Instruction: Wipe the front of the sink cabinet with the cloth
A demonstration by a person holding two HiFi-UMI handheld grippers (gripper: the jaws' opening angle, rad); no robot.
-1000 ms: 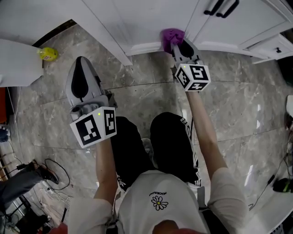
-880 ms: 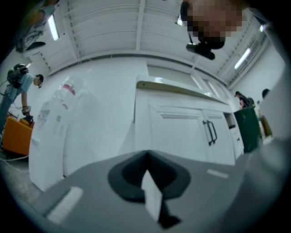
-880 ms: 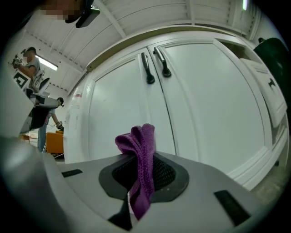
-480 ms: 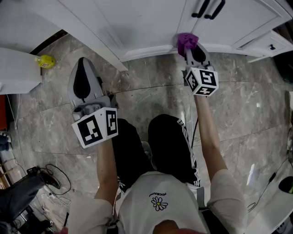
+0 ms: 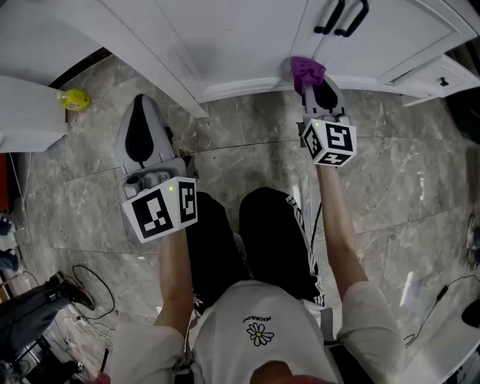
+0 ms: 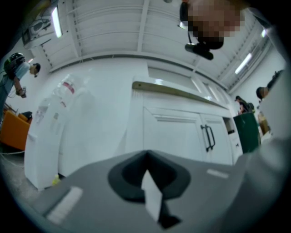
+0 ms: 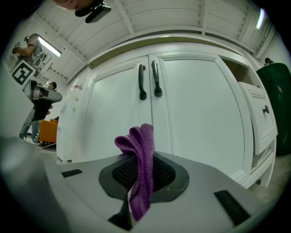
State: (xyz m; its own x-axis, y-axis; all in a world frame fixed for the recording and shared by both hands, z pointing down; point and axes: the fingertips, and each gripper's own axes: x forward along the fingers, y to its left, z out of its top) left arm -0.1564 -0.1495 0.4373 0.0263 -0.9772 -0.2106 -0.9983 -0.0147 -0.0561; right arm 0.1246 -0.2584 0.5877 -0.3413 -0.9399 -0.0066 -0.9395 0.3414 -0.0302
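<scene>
The white sink cabinet (image 5: 247, 37) with two black handles (image 5: 341, 16) fills the top of the head view. My right gripper (image 5: 311, 81) is shut on a purple cloth (image 5: 306, 69), which is pressed against the cabinet's bottom rail below the handles. In the right gripper view the cloth (image 7: 136, 141) sticks up from the right gripper (image 7: 143, 157), with the cabinet doors (image 7: 195, 104) close ahead. My left gripper (image 5: 141, 101) hangs over the floor, left of the cabinet and apart from it. Seen in its own view, the left gripper (image 6: 146, 154) is shut and holds nothing.
A yellow object (image 5: 75, 98) lies on the marble floor beside a white unit (image 5: 30, 112) at the left. A drawer (image 5: 442, 75) juts out at the right. Cables (image 5: 82, 285) lie at the lower left. A green bin (image 7: 277, 100) stands right of the cabinet.
My right gripper has slid the cloth to the right along the cabinet's base, closer to under the handles. The left gripper has hardly moved.
</scene>
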